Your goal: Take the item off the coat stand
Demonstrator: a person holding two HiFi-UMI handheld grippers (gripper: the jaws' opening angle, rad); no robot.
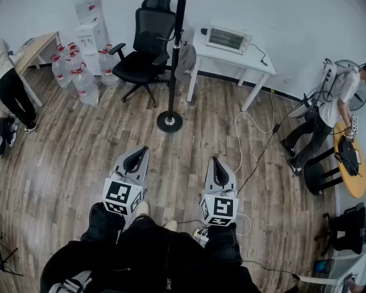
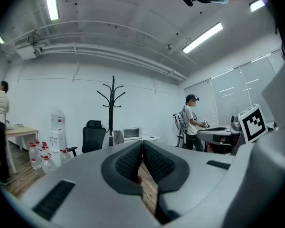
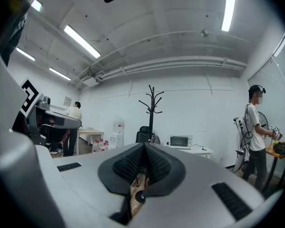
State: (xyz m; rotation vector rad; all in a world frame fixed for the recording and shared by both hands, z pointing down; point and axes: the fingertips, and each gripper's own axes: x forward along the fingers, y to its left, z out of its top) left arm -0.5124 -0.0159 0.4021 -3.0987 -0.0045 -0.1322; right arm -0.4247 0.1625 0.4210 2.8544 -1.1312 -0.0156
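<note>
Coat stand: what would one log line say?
phase: before reach | left gripper: shut, empty | right gripper: shut, empty | item: hanging on coat stand, untouched

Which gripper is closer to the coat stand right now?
Left. The left gripper is short of the coat stand, slightly to its left; the right gripper is farther back, off to its right.

Location entry: I log this as an office workroom.
- Shell: brown wood-plank floor (image 1: 67,151), white walls, long ceiling tube lights (image 2: 203,37), slatted window blinds (image 2: 237,94).
- Furniture: black mesh swivel chair (image 1: 147,47); white rectangular desk (image 1: 232,57) carrying a silver toaster oven (image 1: 227,38); light wooden desk (image 1: 36,50) by the left wall; black metal coat stand (image 1: 174,54).
- Supplies: white water dispenser (image 1: 91,26), with a cluster of clear water bottles (image 1: 79,75) beside it.
</note>
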